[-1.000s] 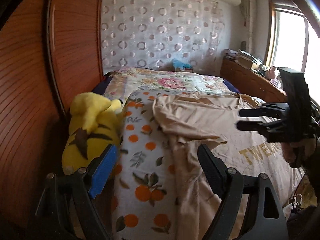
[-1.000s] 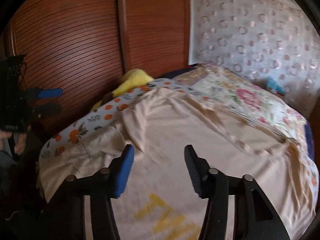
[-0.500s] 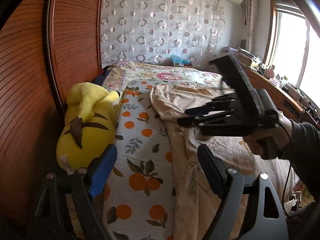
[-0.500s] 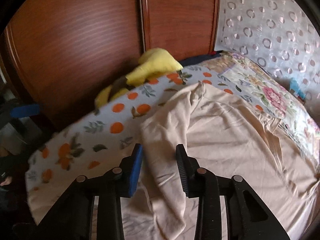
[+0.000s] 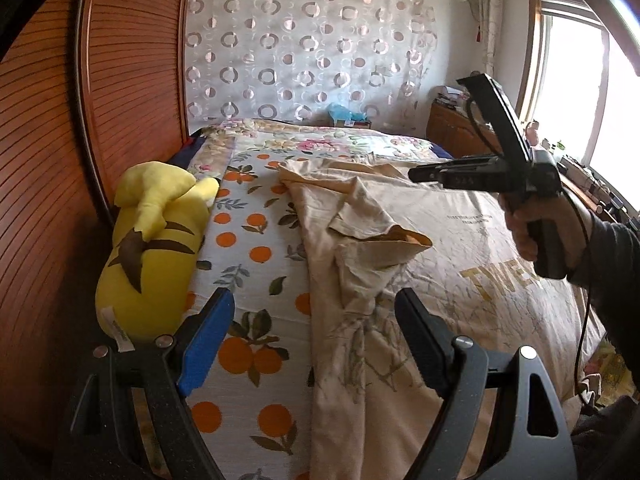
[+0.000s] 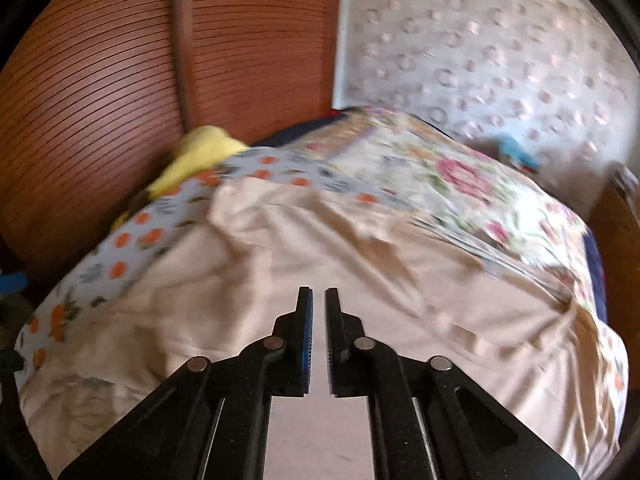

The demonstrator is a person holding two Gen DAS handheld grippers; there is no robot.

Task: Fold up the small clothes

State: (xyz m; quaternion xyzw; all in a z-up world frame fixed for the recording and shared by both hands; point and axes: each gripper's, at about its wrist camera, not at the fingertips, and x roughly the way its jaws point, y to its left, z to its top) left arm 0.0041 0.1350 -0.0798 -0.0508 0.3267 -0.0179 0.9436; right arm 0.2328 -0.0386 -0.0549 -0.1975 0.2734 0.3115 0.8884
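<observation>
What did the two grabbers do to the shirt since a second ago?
The right gripper went from wide open to nearly shut; nothing shows between its fingers. It swung in over the beige T-shirt, then drew back toward the window side. The shirt's left sleeve now lies folded inward over the body. The left gripper stayed open and held nothing. The yellow plush toy did not move.

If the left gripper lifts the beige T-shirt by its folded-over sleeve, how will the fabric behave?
The beige T-shirt will probably go limp and drape: it lies in soft wrinkles. It looks thin and light, since the bedsheet pattern shows through. The folded-over sleeve would likely unfold when raised.
</observation>
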